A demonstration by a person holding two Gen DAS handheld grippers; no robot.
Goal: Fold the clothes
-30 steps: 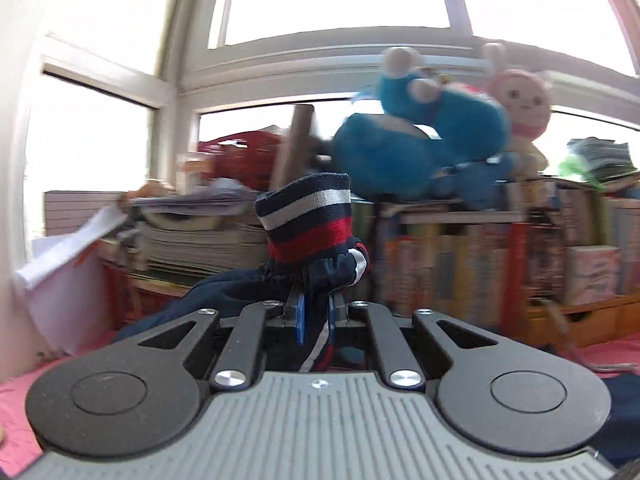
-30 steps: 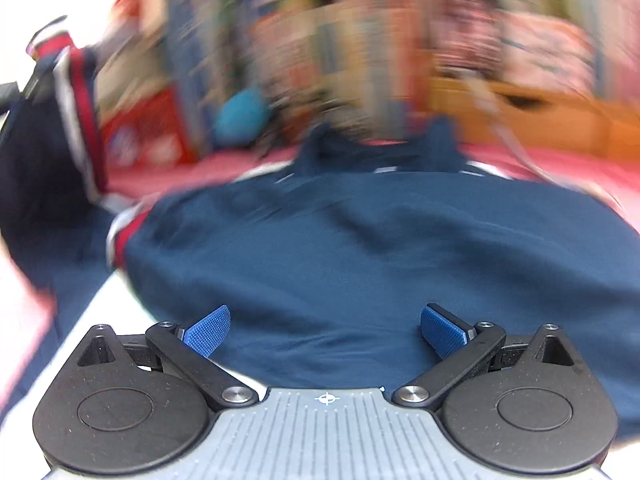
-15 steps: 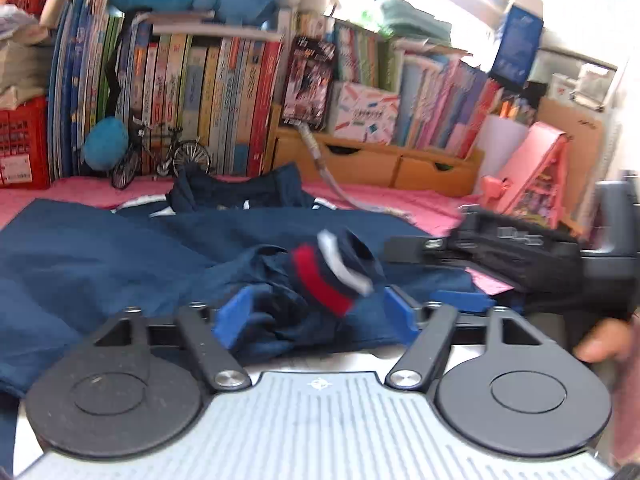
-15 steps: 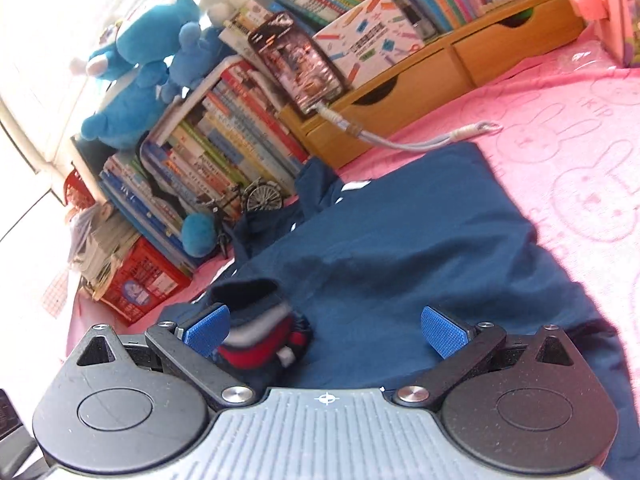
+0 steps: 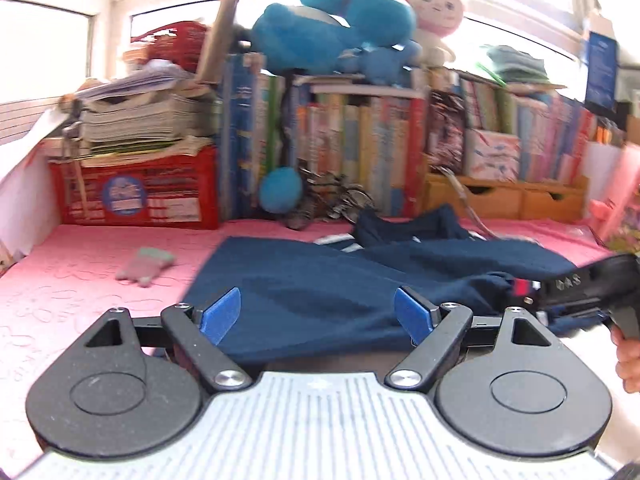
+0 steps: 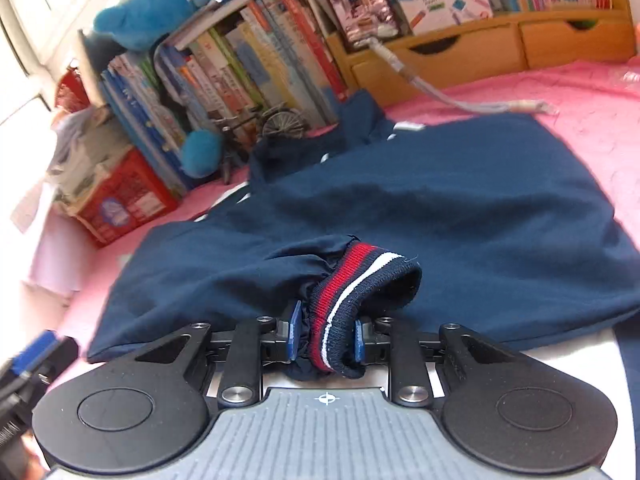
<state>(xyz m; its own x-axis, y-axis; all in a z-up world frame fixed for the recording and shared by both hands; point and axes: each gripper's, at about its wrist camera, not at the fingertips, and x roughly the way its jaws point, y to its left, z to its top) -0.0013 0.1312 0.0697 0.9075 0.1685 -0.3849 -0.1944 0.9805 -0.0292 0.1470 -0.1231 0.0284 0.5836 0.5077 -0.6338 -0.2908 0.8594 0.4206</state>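
A navy jacket [image 5: 320,280] lies spread on a pink mat [image 5: 80,280], collar towards the books. My left gripper [image 5: 318,316] is open and empty, just above the jacket's near hem. My right gripper [image 6: 325,340] is shut on the sleeve's striped red, white and navy cuff [image 6: 360,280], with the sleeve laid across the jacket's body [image 6: 460,200]. The right gripper also shows at the right edge of the left wrist view [image 5: 580,288], with the cuff's red stripe [image 5: 522,288] beside it.
A row of books [image 5: 380,152] and wooden drawers [image 5: 500,200] line the back. A red crate [image 5: 136,196] with stacked papers stands at back left. A small grey glove-like item [image 5: 144,266] lies on the mat. A cable [image 6: 460,100] runs past the collar.
My left gripper has let go of the striped cuff and drawn back open. My right gripper, open before, has closed on that cuff over the jacket's body.
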